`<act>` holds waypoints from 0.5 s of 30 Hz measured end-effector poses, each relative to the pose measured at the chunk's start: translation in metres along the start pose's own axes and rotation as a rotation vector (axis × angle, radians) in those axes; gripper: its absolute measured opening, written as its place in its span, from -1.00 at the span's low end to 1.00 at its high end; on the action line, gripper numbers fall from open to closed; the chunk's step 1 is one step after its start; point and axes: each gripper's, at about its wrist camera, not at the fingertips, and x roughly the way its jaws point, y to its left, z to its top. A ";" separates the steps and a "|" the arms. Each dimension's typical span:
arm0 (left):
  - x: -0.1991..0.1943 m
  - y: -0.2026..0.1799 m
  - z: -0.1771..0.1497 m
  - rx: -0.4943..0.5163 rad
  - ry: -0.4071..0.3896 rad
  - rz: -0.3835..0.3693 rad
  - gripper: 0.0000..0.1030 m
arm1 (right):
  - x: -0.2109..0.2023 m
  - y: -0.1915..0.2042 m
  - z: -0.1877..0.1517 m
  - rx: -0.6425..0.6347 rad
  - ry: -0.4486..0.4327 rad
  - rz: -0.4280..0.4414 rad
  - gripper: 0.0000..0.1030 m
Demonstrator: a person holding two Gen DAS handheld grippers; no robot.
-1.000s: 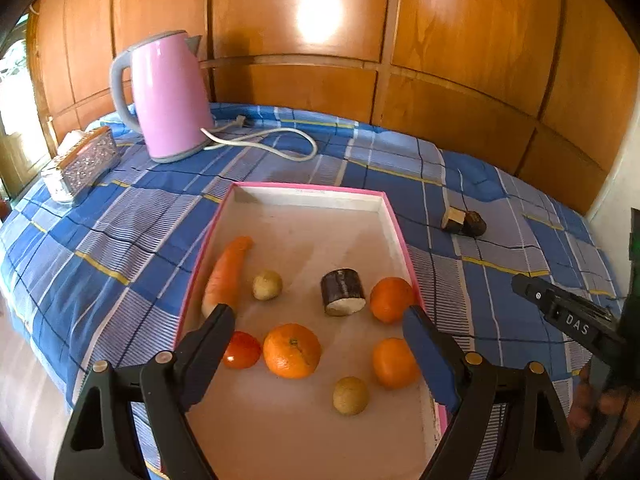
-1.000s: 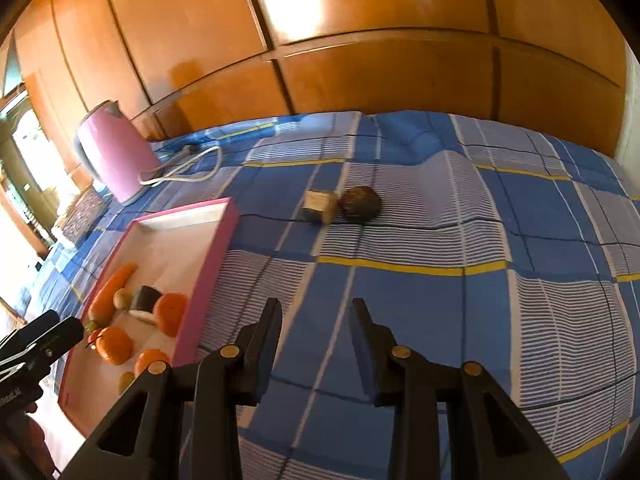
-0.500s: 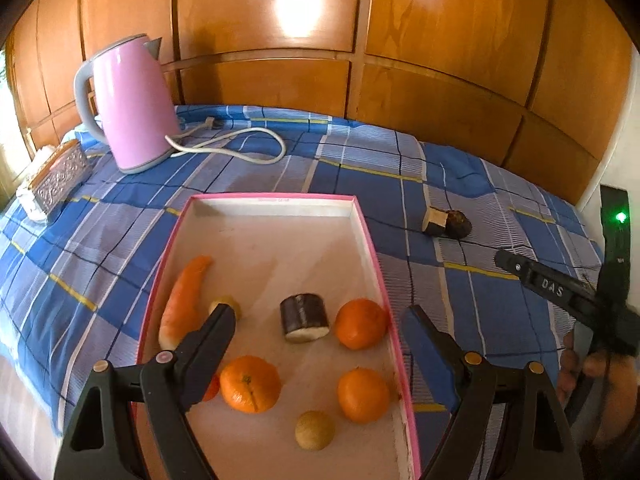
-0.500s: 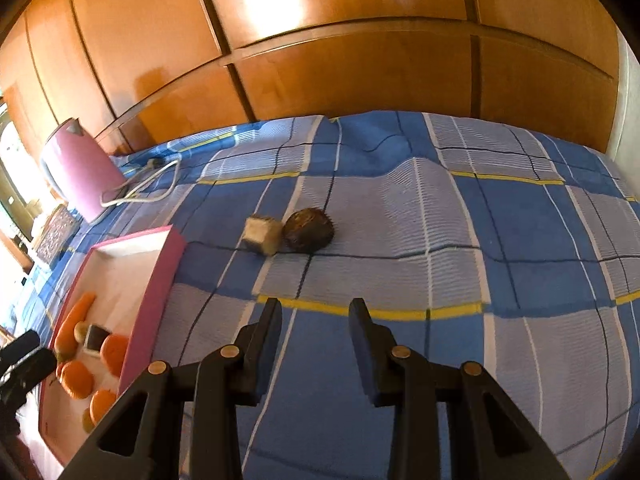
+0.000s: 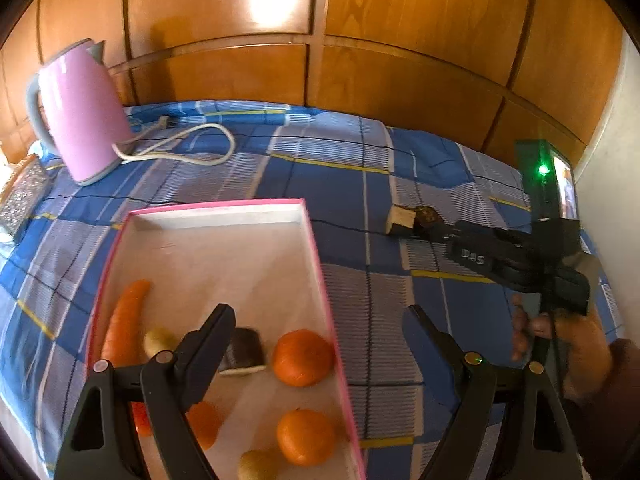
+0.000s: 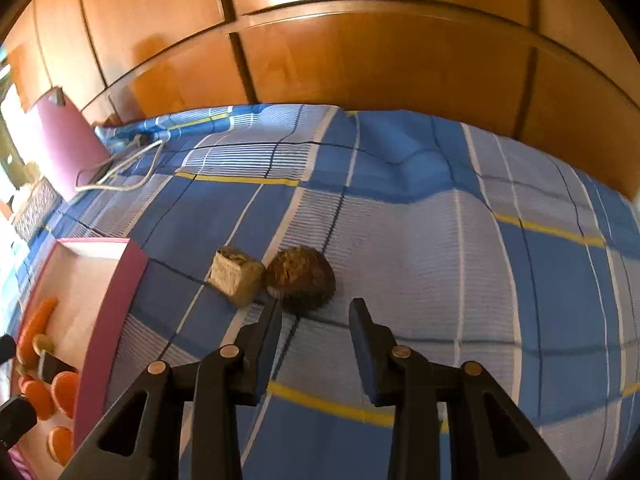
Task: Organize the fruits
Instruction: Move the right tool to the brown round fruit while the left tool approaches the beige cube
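A pink-rimmed tray lies on the blue checked cloth and holds a carrot, oranges, small potatoes, a dark cut piece and a red tomato, partly hidden by my left finger. My left gripper is open and empty above the tray's right rim. A dark brown round fruit and a pale cut chunk lie touching on the cloth right of the tray. My right gripper is open, its fingertips just short of the brown fruit. It also shows in the left wrist view.
A pink kettle with a white cord stands at the back left. A patterned box sits at the left edge. A wooden panelled wall runs behind the cloth. The tray also shows in the right wrist view.
My right gripper has moved forward to the brown fruit and pale chunk, which now sit just ahead of its fingertips. My left gripper has shifted right, over the tray's right rim.
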 end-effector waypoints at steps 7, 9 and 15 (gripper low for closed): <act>0.014 -0.014 0.016 0.023 0.014 -0.034 0.67 | 0.017 0.016 0.015 -0.100 0.002 -0.013 -0.19; 0.020 -0.017 0.020 0.031 0.024 -0.046 0.67 | 0.019 0.018 0.016 -0.120 -0.006 -0.018 -0.21; 0.038 -0.028 0.033 0.052 0.046 -0.063 0.52 | 0.006 0.002 0.010 -0.055 -0.014 0.003 -0.26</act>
